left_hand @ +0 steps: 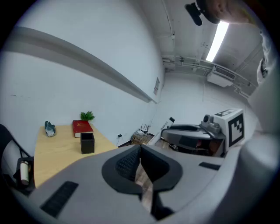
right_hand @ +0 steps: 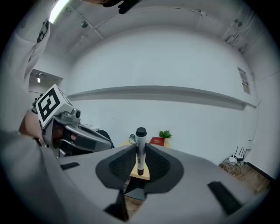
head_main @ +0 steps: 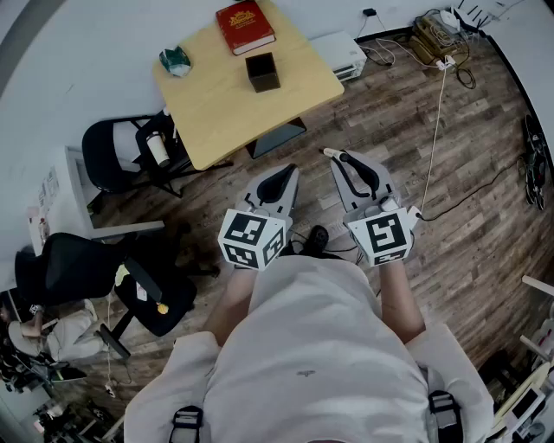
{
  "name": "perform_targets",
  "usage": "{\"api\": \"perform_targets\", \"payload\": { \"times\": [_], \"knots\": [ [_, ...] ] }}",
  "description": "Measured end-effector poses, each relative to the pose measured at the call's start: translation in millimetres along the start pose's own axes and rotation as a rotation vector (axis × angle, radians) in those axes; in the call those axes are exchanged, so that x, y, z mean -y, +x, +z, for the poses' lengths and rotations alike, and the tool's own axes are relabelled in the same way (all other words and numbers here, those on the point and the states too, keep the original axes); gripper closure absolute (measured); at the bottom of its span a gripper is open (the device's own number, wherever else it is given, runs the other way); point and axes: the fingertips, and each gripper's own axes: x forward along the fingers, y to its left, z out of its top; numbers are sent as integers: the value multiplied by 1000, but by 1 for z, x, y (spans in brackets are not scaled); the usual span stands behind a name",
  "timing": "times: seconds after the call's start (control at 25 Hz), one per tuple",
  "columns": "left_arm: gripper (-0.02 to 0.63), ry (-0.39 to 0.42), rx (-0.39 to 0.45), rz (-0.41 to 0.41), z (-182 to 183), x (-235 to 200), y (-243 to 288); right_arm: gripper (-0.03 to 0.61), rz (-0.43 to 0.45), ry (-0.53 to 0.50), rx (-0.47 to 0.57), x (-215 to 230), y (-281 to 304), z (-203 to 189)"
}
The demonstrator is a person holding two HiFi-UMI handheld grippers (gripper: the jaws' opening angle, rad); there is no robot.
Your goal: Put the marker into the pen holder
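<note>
Marker is pinched between the pads of the right gripper, jaws pressed onto its barrel. Its long axis is set crosswise to the jaws and stands upright in the right gripper view, with the black cap uppermost and the lower end hanging free below the pads. Just beside it, on its left, the left gripper is held with its jaw tips met and nothing between them.

Ahead of both, past a stretch of wooden floor, the table is seen. The pen holder stands on it, mouth up, well apart from the marker. From the right gripper's tips it lies forward and off to the left. From the left gripper it also lies forward and left, and that gripper is judged slightly nearer, though it carries nothing. In the right gripper view the holder itself cannot be made out, and it may be hidden behind the marker. Farthest off, beyond the holder, a red book lies flat.

A long carry forward and leftward is called for. With the barrel already upright, little turning should be needed before the lower end is dropped into the mouth.
</note>
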Motion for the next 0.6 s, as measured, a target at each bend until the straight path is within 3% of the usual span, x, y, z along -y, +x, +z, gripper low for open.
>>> {"api": "perform_targets", "payload": {
  "times": [0.6],
  "knots": [
    [604, 45, 4, 65, -9, 24, -18, 511, 15, -6, 21, -6, -37, -9]
  ]
}}
